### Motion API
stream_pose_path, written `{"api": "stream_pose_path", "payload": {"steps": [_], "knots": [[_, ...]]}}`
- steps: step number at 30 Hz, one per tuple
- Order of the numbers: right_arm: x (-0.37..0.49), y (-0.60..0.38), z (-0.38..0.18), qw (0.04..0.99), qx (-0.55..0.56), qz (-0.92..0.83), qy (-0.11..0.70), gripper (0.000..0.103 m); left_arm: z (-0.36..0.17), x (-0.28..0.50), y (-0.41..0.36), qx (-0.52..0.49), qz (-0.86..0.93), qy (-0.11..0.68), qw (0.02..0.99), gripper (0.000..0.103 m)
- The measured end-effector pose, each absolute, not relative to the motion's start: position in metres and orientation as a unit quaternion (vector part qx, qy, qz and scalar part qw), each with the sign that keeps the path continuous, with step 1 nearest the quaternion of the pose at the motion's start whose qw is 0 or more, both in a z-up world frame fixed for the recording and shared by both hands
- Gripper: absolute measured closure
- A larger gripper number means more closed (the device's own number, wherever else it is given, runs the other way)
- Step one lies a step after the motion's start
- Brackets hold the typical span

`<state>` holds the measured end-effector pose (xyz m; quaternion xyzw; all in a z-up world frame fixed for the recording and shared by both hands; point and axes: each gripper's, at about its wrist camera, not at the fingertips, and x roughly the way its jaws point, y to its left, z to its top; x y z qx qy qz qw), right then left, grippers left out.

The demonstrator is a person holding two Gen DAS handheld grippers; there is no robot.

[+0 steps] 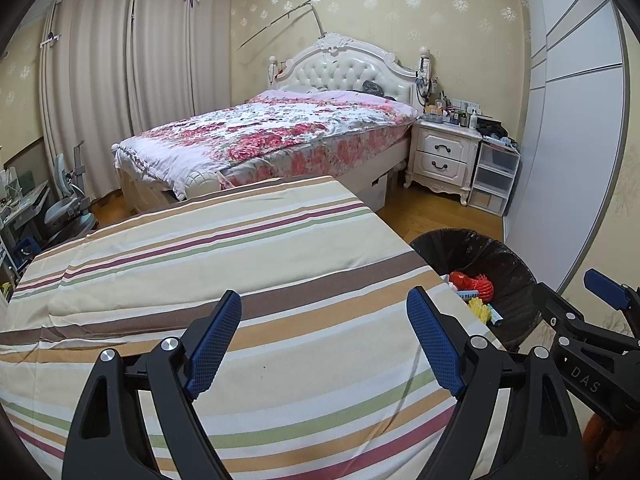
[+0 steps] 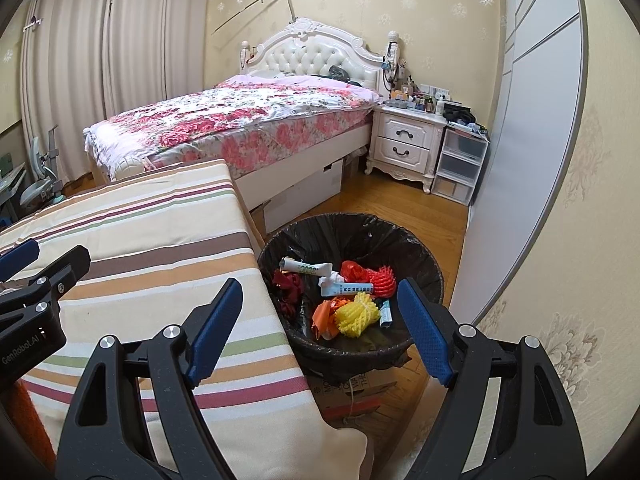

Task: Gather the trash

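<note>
A round bin with a black liner (image 2: 424, 256) stands on the floor at the right edge of a table under a striped cloth (image 2: 160, 240). Inside lie a yellow foam net (image 2: 357, 314), a red foam net (image 2: 383, 280), orange wrappers (image 2: 325, 314), white tubes (image 2: 347, 289) and dark red scraps (image 2: 287, 284). My right gripper (image 2: 320, 322) is open and empty, above the bin's near rim. My left gripper (image 1: 324, 338) is open and empty above the striped cloth (image 1: 240, 248). The bin (image 1: 516, 276) shows at its right, with the right gripper (image 1: 608, 288) beyond.
A bed with a floral quilt (image 2: 240, 120) stands behind the table. A white nightstand (image 2: 408, 144) and clear plastic drawers (image 2: 460, 164) stand by a sliding wardrobe door (image 2: 520, 140). A cardboard box (image 2: 352, 392) lies under the bin. Curtains (image 1: 132, 80) hang at left.
</note>
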<state>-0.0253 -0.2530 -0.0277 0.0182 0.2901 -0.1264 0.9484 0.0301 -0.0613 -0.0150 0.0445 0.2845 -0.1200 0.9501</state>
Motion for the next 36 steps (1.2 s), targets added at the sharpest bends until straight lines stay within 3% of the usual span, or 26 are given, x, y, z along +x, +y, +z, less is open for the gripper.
{"api": "stream_pose_path", "payload": {"steps": [36], "knots": [[-0.0245,-0.2520,-0.0281,0.948,0.018,-0.126,0.291,0.025,-0.0200,0.0277,-0.0593,0.039,-0.126,0.291,0.948,0.021]]}}
